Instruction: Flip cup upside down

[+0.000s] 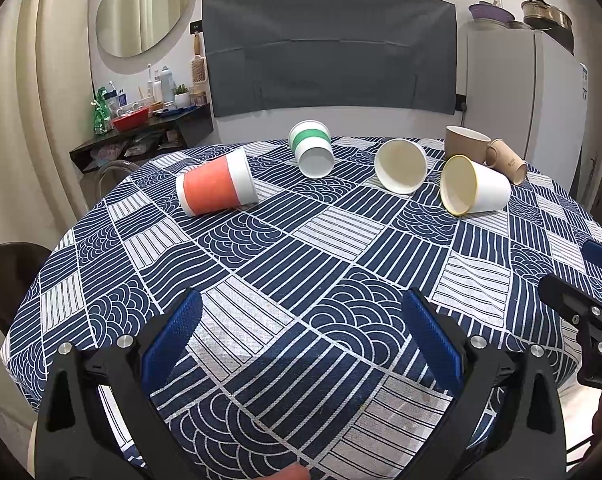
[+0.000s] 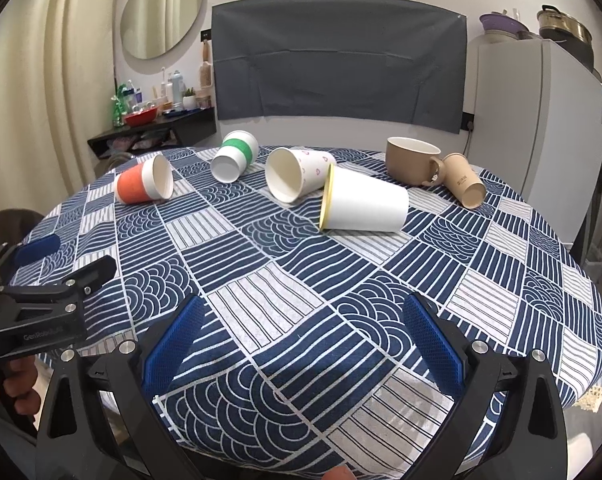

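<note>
Both grippers hover low over the near edge of the round tabletop (image 1: 261, 248), which is covered in a blue-and-white patterned cloth. The left gripper (image 1: 301, 304) has its jaws spread wide with nothing between the blue pads, and the right gripper (image 2: 303, 310) is the same, jaws wide and empty; in the right wrist view the left gripper shows at the left edge, and in the left wrist view part of the right gripper shows at the right edge. The cups all sit toward the far side of the tabletop, well apart from both grippers. At far left an orange-banded cup (image 1: 217, 188) lies on its side. To its right, farther back, a green-banded cup (image 1: 311, 148) lies tipped with its mouth toward the camera. Next comes a white cup with small pink hearts (image 2: 297, 174), also on its side, mouth facing near-left. Just beside it on the right lies a white cup with a yellow rim (image 2: 363, 204), the nearest of the group, touching or almost touching the heart cup. At far right a brown mug (image 2: 411, 160) stands upright, and a brown paper cup (image 2: 465, 184) lies on its side against it.
</note>
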{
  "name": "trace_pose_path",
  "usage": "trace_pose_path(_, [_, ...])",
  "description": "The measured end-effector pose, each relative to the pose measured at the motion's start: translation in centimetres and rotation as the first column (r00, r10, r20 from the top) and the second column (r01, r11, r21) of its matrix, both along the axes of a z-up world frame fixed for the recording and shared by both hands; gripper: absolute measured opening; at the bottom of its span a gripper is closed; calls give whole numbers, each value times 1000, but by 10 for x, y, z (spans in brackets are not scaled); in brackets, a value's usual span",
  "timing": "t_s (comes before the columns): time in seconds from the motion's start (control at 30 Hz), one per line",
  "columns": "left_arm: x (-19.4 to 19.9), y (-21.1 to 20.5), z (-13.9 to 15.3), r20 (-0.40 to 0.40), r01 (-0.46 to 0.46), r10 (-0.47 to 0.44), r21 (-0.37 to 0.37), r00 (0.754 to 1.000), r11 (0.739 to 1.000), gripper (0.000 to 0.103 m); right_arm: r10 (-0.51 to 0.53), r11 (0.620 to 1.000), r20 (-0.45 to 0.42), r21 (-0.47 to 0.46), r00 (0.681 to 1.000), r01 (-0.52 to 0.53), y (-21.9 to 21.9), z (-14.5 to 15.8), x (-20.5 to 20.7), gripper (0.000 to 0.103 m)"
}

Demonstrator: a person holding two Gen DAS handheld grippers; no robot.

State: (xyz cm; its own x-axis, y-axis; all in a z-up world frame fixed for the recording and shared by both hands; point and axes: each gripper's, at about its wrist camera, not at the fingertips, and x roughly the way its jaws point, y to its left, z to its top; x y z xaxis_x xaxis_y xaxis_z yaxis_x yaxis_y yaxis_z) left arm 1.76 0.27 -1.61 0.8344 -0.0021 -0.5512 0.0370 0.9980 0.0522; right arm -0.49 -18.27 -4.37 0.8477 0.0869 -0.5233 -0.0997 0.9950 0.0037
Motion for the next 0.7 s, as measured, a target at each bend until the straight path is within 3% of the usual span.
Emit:
trace_pose_path(0.47, [24, 21, -4, -23, -8, 8, 4, 1000, 1000, 98, 18, 1000, -51, 14, 999, -17, 21, -2, 37, 95])
trace_pose_path(0.7, [39, 38, -5, -22, -33, 33, 15, 999, 999, 98, 62, 997, -50, -36, 997, -64, 48, 4, 60, 95])
